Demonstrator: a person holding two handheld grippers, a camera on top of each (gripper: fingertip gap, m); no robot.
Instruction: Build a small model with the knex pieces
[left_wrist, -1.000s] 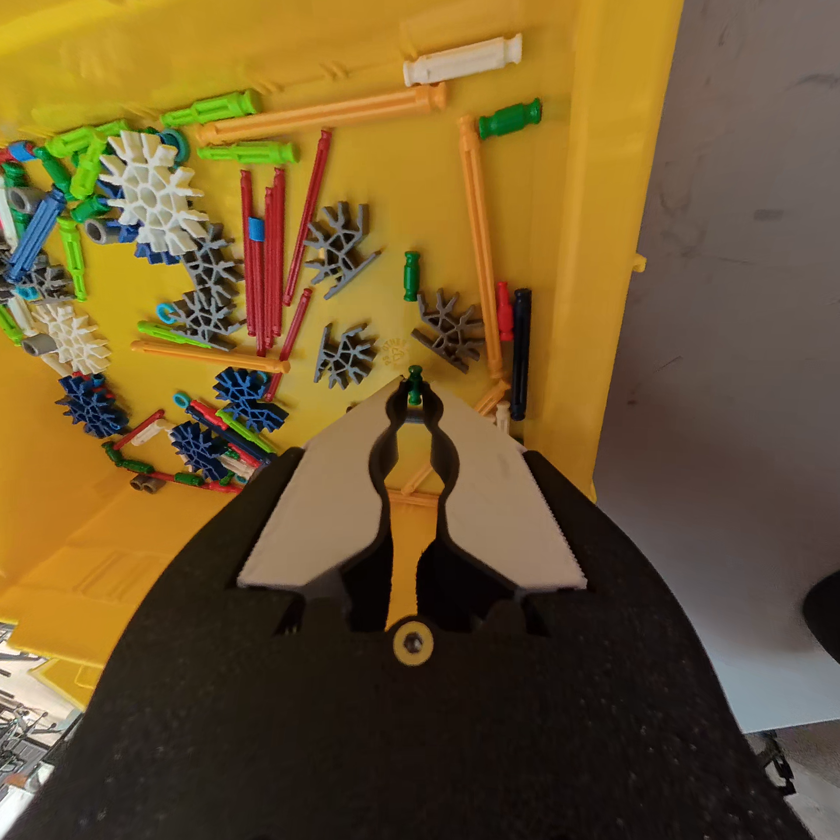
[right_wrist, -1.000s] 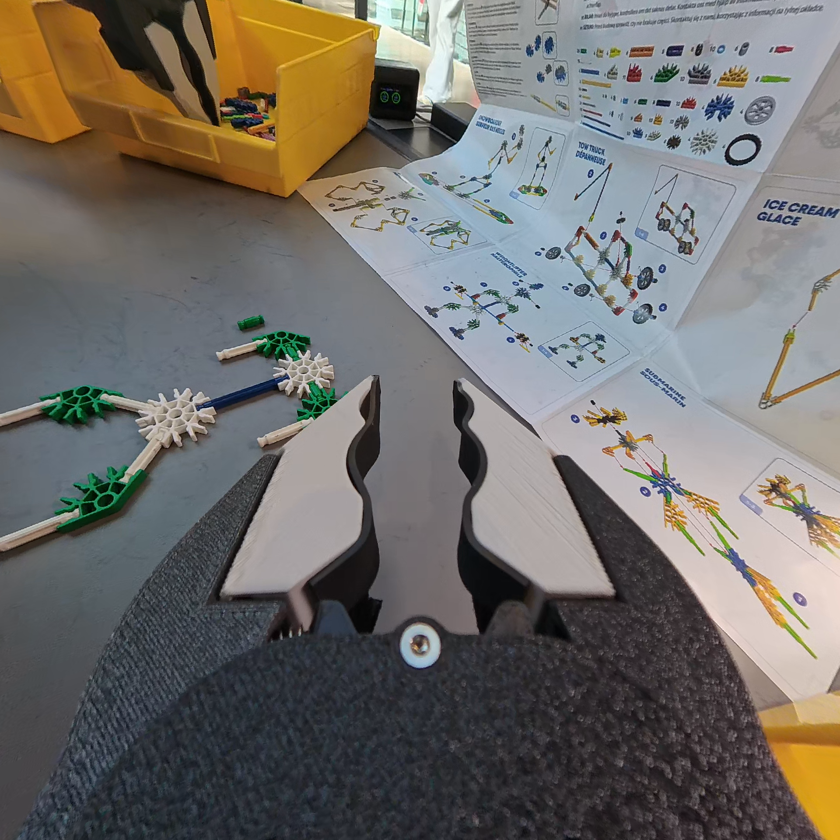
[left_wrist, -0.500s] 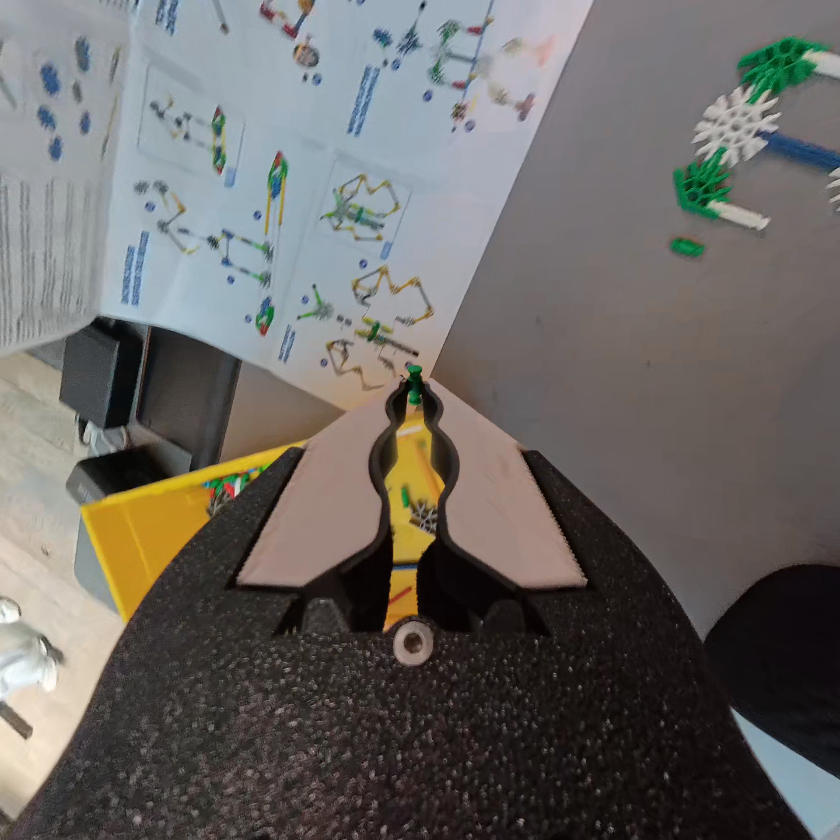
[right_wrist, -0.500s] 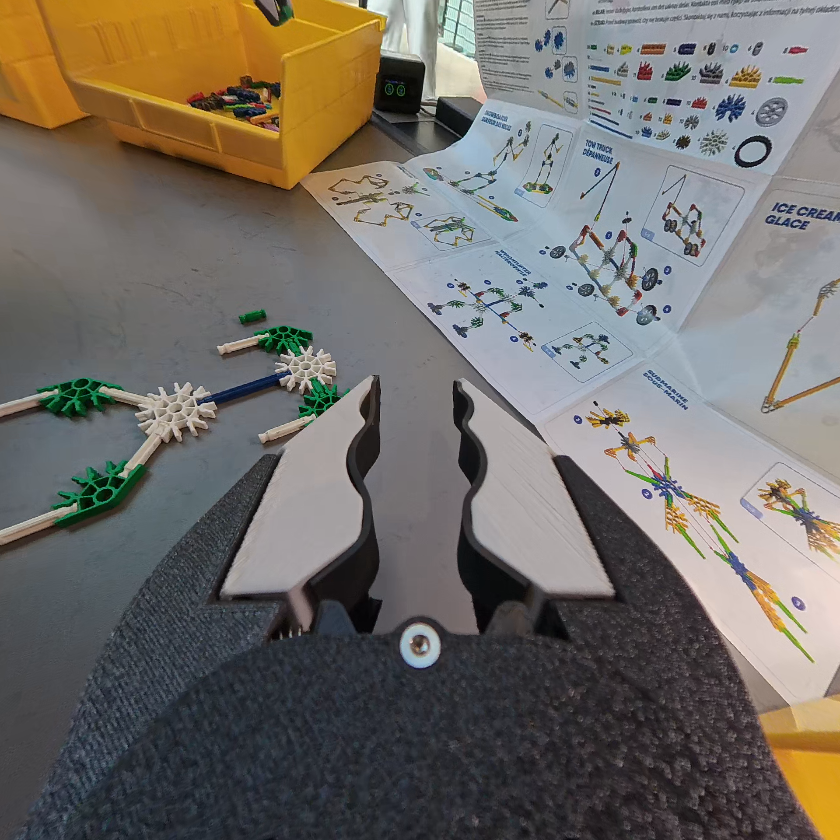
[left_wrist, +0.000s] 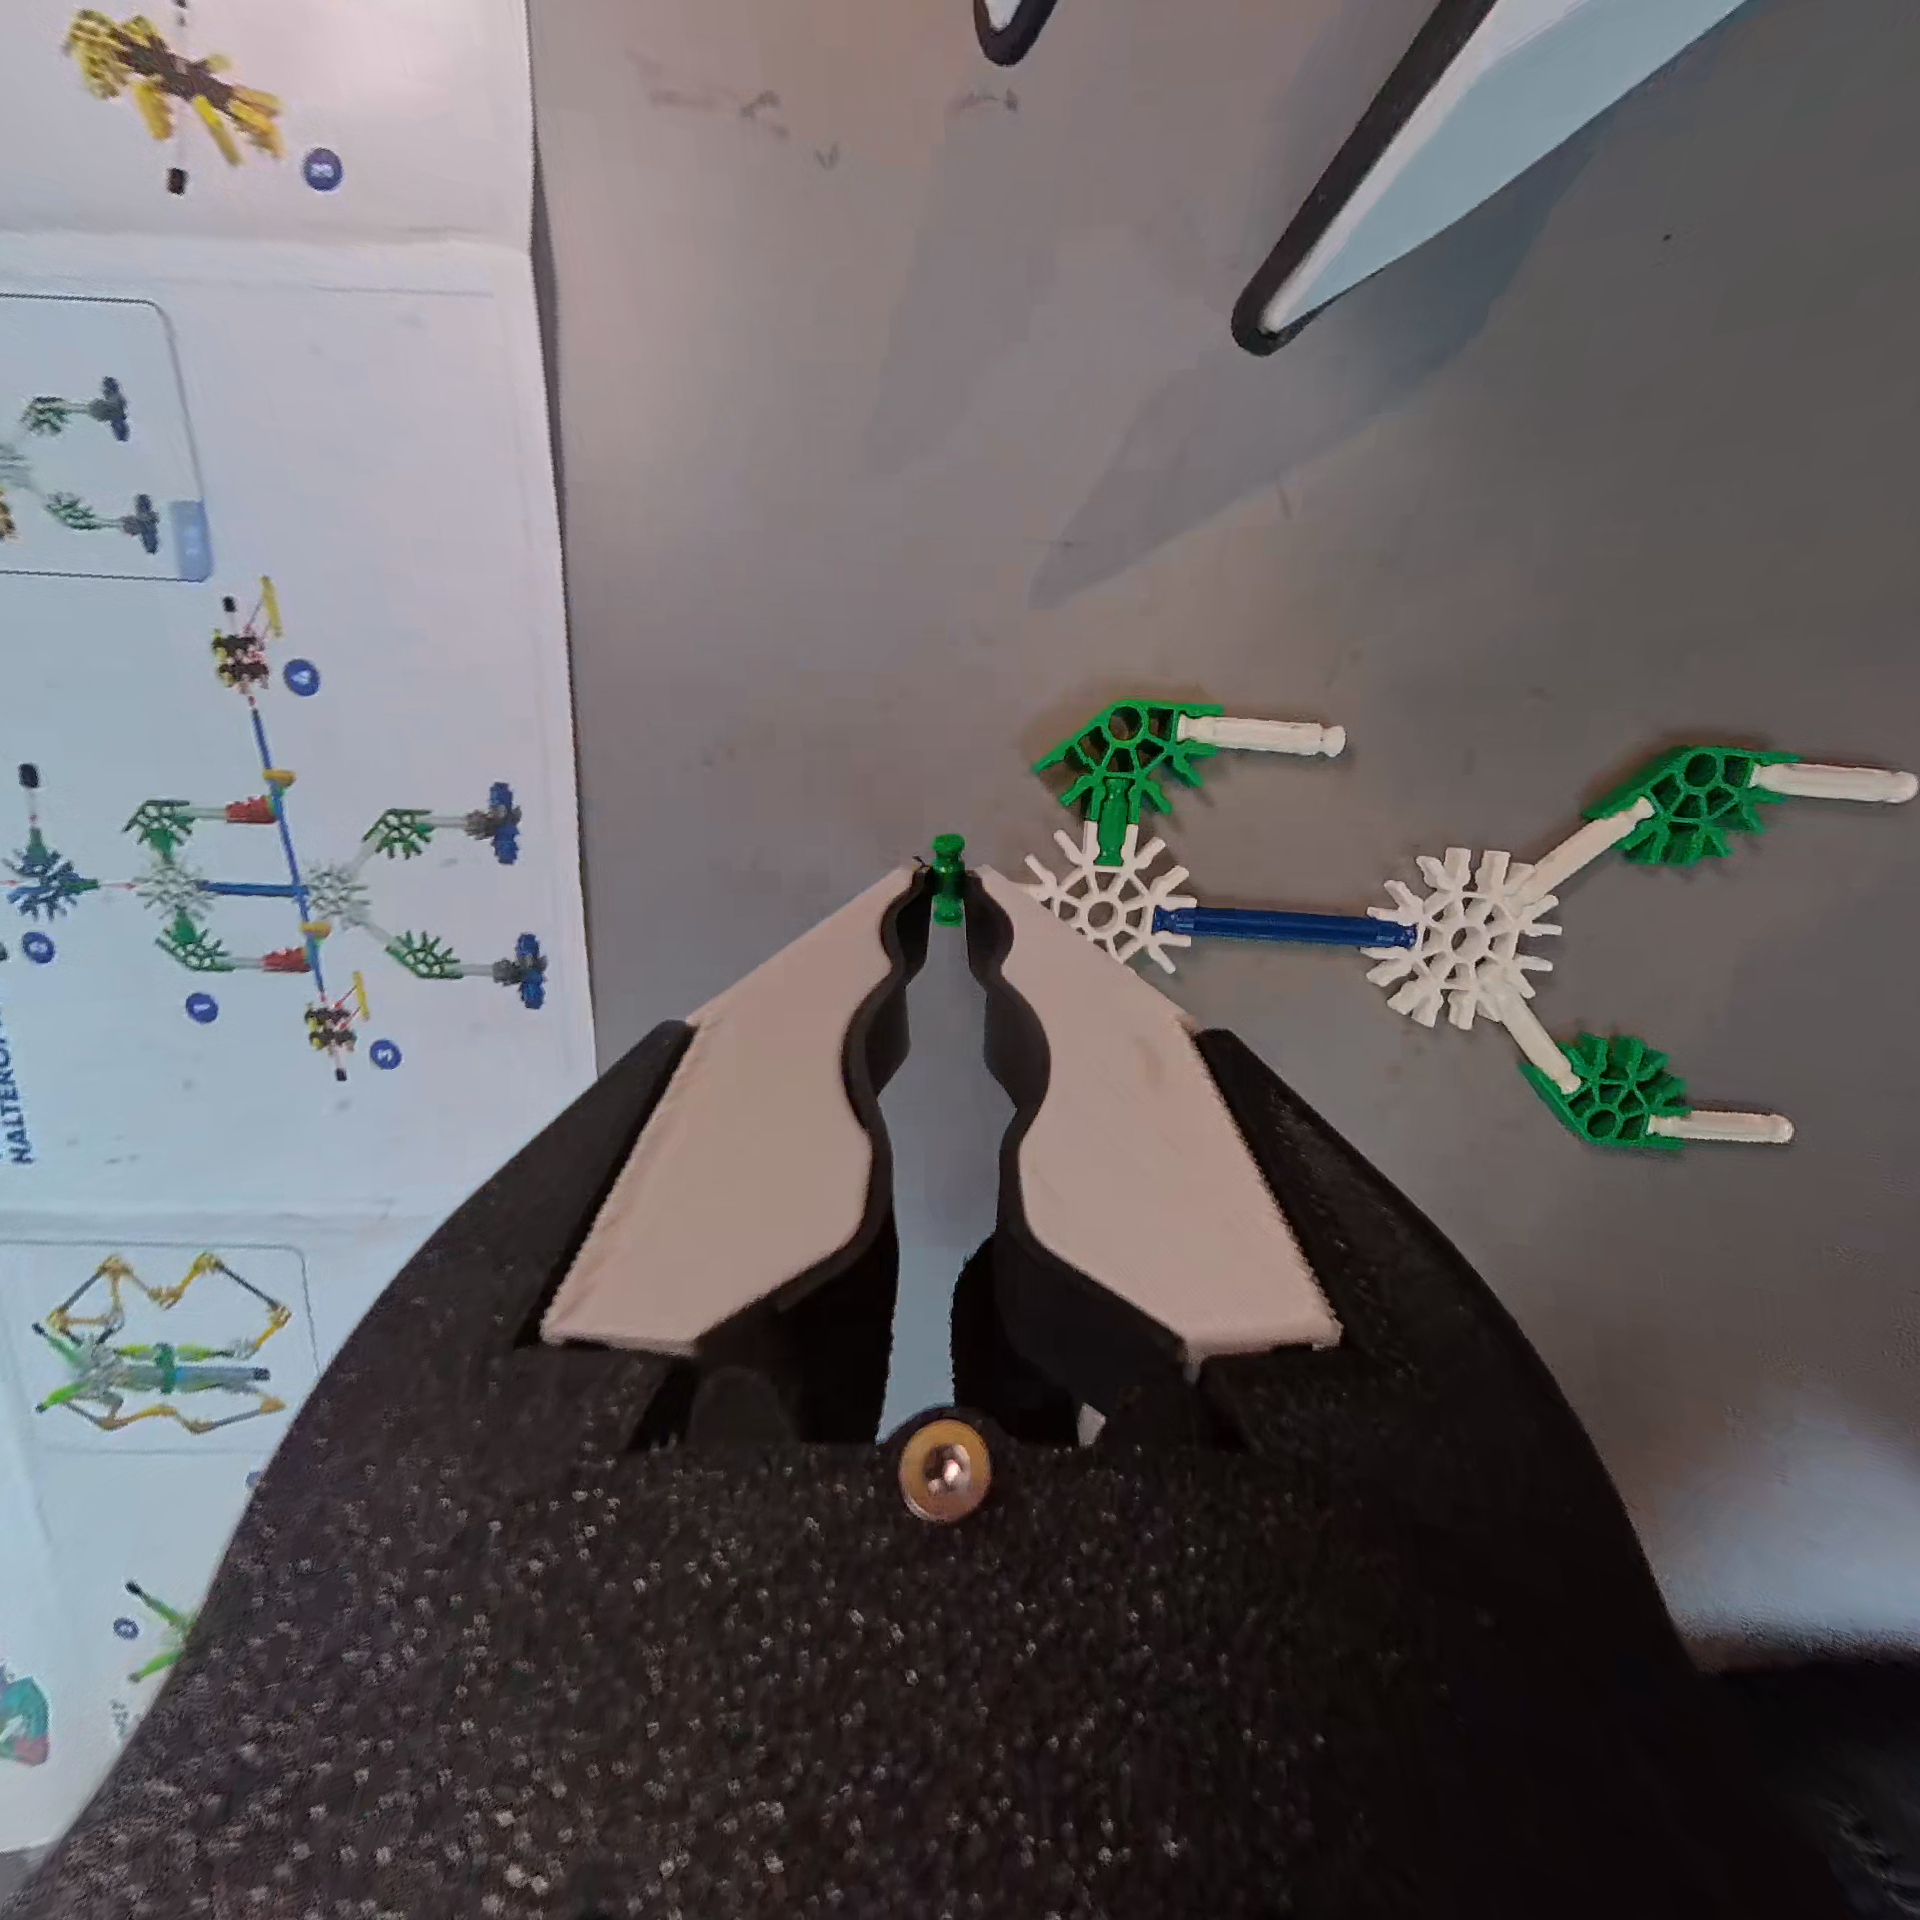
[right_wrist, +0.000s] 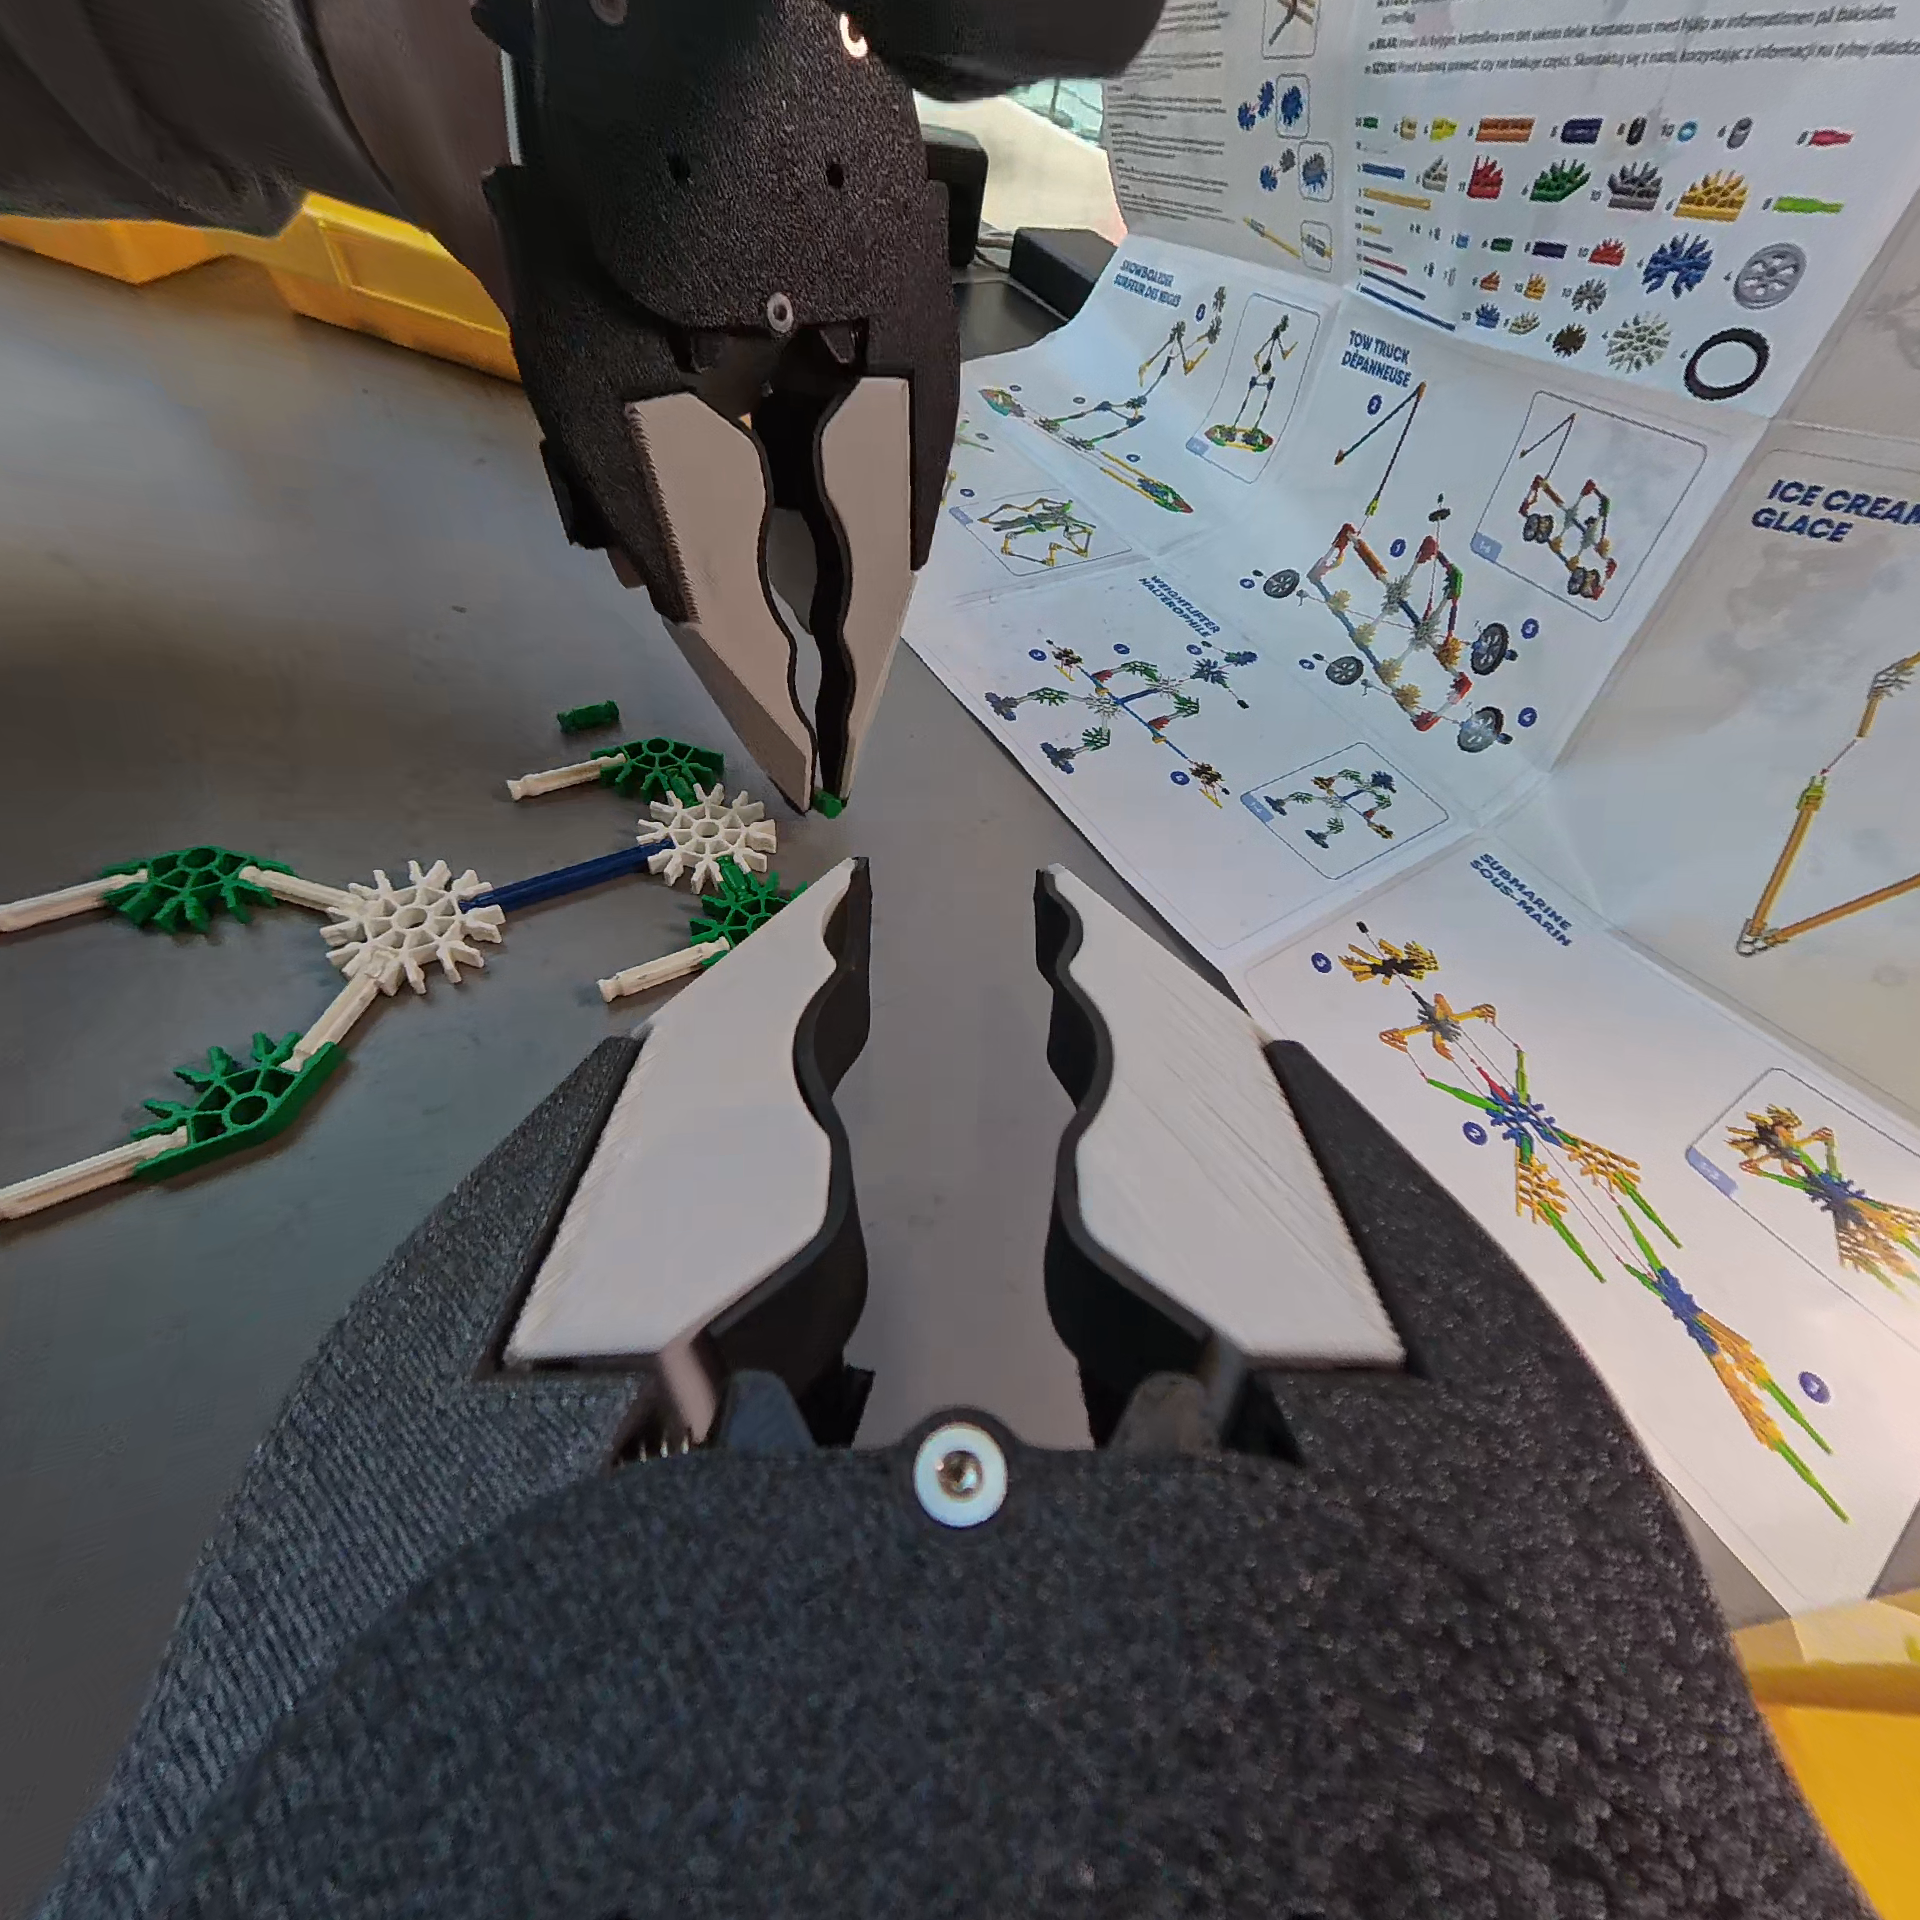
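Far to the left of everything sits the flat toy build on the grey tabletop (right_wrist: 260, 540): green fan-shaped plastic connectors (right_wrist: 192, 883) with white rods sticking out, and a dark blue plastic rod (right_wrist: 566, 883) running across to the smaller white snowflake-shaped connector (right_wrist: 709, 831). I'll use that snowflake as my marker.

Behind it and off to the left there's a yellow plastic bin (right_wrist: 395, 281). Just behind the snowflake, a loose short green plastic rod (right_wrist: 587, 715) lies on its own, not attached to anything.

Right beside the snowflake, on its right, the left gripper (right_wrist: 826, 790) points steeply down. Its jaws are pinched together on another stubby green plastic rod (left_wrist: 947, 878), whose end pokes out past the tips. It's close to the snowflake but not touching it, and I can't tell if the rod's tip is on the table or just above it.

In front of the snowflake and slightly right, the right gripper (right_wrist: 951, 883) hovers low with its jaws spread apart and nothing between them.

Further right of the snowflake is the big unfolded white paper instruction sheet (right_wrist: 1351, 727), lying flat and then propped up at the back.
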